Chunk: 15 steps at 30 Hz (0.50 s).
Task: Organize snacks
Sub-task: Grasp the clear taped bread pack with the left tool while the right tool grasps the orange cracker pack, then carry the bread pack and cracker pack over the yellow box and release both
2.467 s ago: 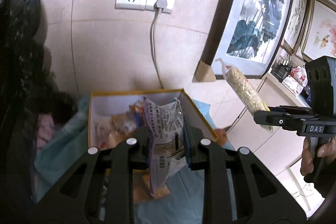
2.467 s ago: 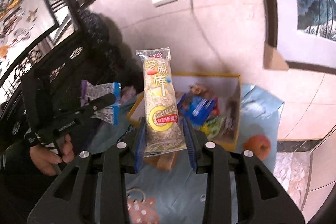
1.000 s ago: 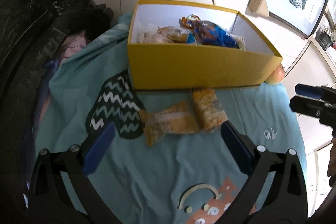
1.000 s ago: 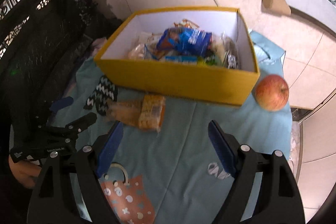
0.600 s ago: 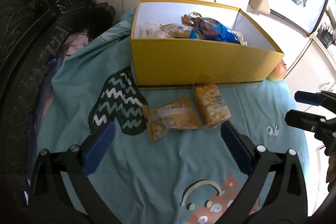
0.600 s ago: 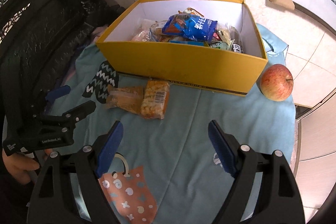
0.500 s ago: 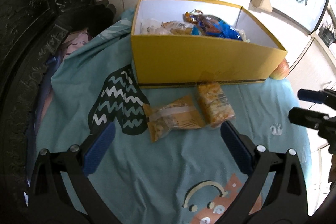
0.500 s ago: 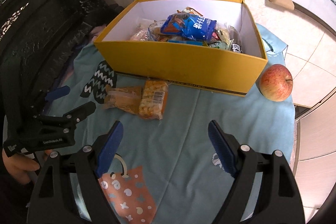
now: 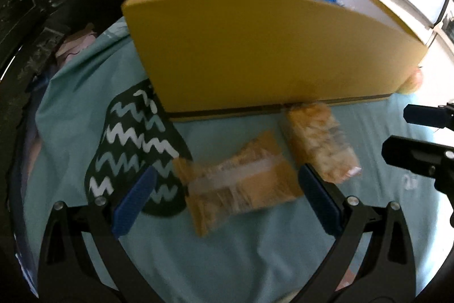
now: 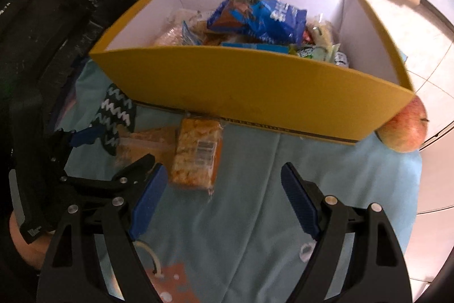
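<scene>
Our left gripper point(image 9: 227, 196) is spread around a snack pack point(image 9: 238, 183); our right gripper point(image 10: 220, 196), spread too, hovers beside another pack point(image 10: 197, 156) near the box point(image 10: 255, 93).

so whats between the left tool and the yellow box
In the left wrist view the left tool is open, and one orange snack packet lies on the teal cloth between it and the yellow box.

The yellow box point(image 10: 255, 93) walls off the far side, two snack packets point(image 9: 241, 183) lying just before it. Bare teal cloth point(image 10: 255, 217) lies open nearer; an apple point(image 10: 405, 129) flanks the box's right corner.
</scene>
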Available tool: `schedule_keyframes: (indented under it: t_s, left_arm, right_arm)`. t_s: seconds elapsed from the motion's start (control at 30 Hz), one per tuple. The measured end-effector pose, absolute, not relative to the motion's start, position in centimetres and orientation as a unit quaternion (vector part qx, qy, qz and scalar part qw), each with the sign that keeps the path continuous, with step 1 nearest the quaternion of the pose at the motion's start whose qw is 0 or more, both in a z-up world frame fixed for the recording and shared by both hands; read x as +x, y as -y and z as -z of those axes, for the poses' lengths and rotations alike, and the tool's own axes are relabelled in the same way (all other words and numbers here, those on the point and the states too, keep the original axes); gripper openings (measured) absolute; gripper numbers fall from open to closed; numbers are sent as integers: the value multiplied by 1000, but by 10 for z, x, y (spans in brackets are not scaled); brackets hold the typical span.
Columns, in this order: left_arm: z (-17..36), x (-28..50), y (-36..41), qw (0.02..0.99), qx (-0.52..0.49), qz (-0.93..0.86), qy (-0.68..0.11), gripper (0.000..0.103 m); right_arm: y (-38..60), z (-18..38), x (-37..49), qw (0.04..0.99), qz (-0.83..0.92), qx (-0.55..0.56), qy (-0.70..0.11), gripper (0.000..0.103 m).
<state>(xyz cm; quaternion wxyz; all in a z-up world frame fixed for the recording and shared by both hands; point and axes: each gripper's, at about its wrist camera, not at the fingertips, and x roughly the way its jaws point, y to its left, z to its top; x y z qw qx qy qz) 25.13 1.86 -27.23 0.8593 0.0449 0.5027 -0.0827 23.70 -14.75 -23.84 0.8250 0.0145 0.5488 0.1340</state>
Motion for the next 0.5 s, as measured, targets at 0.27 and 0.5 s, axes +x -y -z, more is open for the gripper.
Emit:
schedule_keyframes:
  t_s: [0.27,0.5]
  left_arm:
    - [289,243,-44,875,49,60,-478,72]
    - [290,240,-53,876,42,73,-475,70]
  right_arm:
    - [120,274,261,814,-136,-13,-565,83]
    - [75,294,261,800,-156,-109,-569,47]
